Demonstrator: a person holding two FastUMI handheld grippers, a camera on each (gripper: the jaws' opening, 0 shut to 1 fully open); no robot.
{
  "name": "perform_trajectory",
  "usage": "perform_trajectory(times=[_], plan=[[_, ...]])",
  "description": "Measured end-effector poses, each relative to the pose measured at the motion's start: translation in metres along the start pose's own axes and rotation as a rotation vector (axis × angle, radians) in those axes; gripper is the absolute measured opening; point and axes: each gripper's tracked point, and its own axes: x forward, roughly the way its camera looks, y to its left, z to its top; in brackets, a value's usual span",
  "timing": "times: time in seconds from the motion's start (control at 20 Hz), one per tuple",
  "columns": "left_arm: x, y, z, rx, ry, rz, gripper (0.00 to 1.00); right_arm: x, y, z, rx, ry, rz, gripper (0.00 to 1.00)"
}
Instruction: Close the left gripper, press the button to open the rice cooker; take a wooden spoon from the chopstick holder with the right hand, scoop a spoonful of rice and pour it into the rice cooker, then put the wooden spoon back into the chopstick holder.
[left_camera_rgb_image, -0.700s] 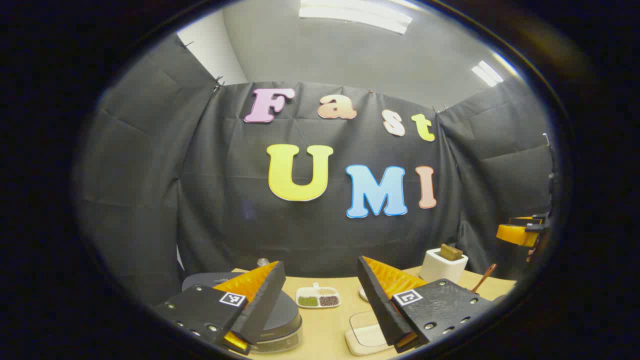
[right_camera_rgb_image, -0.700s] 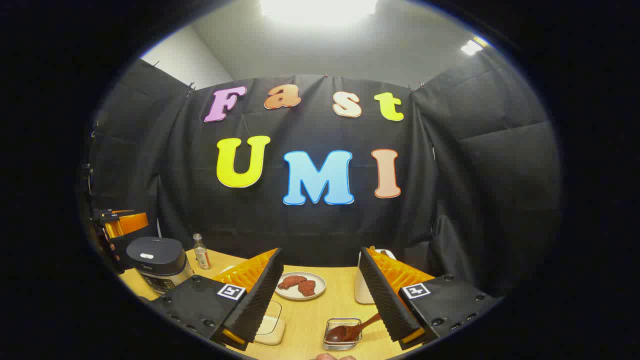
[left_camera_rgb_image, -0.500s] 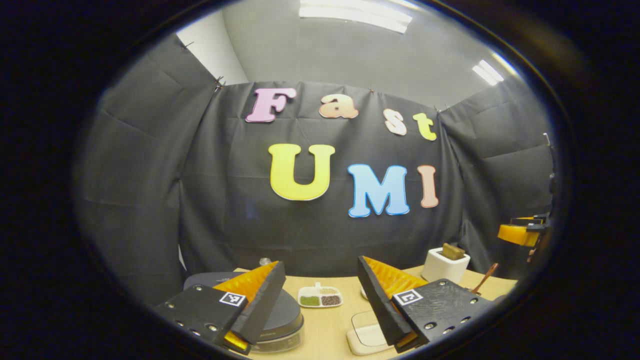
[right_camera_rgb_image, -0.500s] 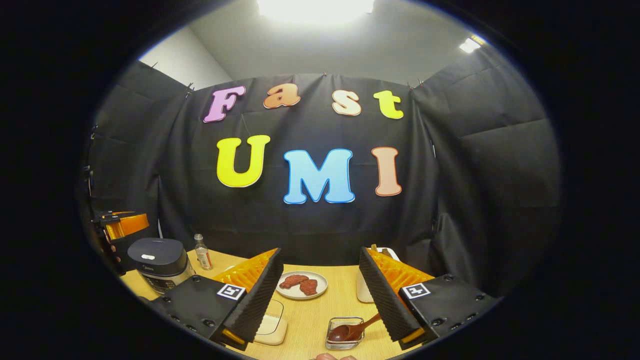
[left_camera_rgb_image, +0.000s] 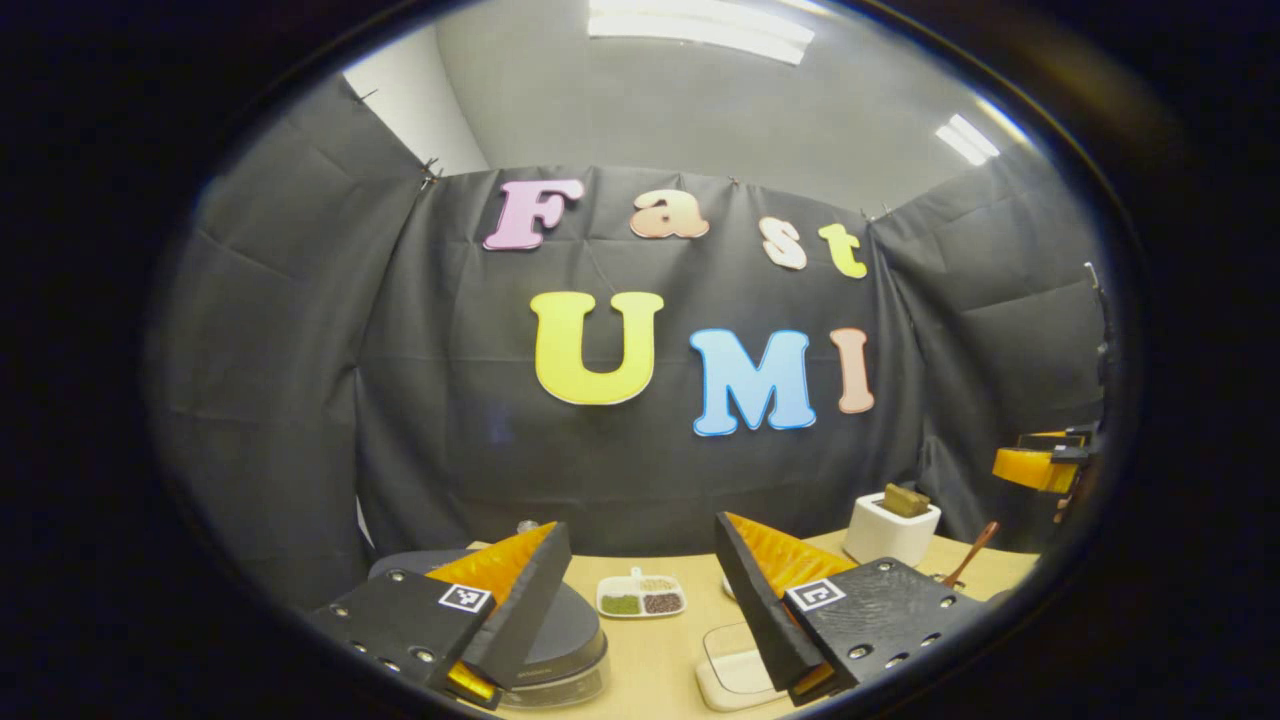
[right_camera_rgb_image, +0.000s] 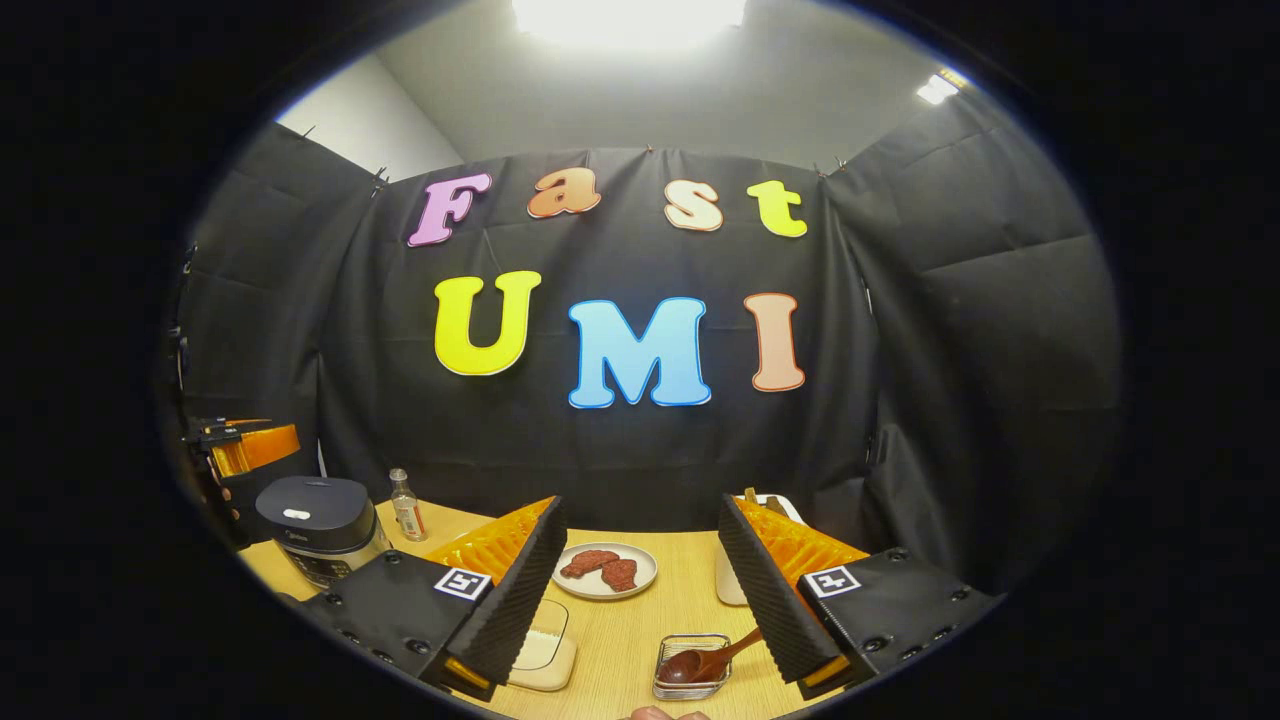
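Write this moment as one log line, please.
left gripper: open, above rice cooker | right gripper: open, empty | lid shut | wooden spoon untouched

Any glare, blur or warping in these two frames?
Right gripper view: ceiling light blown out to white, table evenly lit, spoon and cooker sharp. Left gripper view: ceiling strips bright but keep their shape; cooker lid dark, little detail. Both: fisheye bows the wall folds, dims the edges; no motion blur that I can see.

In the right gripper view, the rice cooker (right_camera_rgb_image: 322, 528) stands far left on the table (right_camera_rgb_image: 690, 600), a bottle (right_camera_rgb_image: 405, 505) just right of it (behind), a spoon (right_camera_rgb_image: 712, 659) in the near dish (right_camera_rgb_image: 690, 668).
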Motion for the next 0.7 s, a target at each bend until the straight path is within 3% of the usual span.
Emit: perform_trajectory(times=[0.25, 0.7], plan=[[-0.002, 0.004, 0.011, 0.056, -0.019, 0.024, 0.9, 0.001, 0.0, 0.0, 0.014, -0.002, 0.005, 0.98], [0.003, 0.012, 0.021, 0.025, -0.018, 0.035, 0.91, 0.002, 0.005, 0.004, 0.012, -0.008, 0.012, 0.98]])
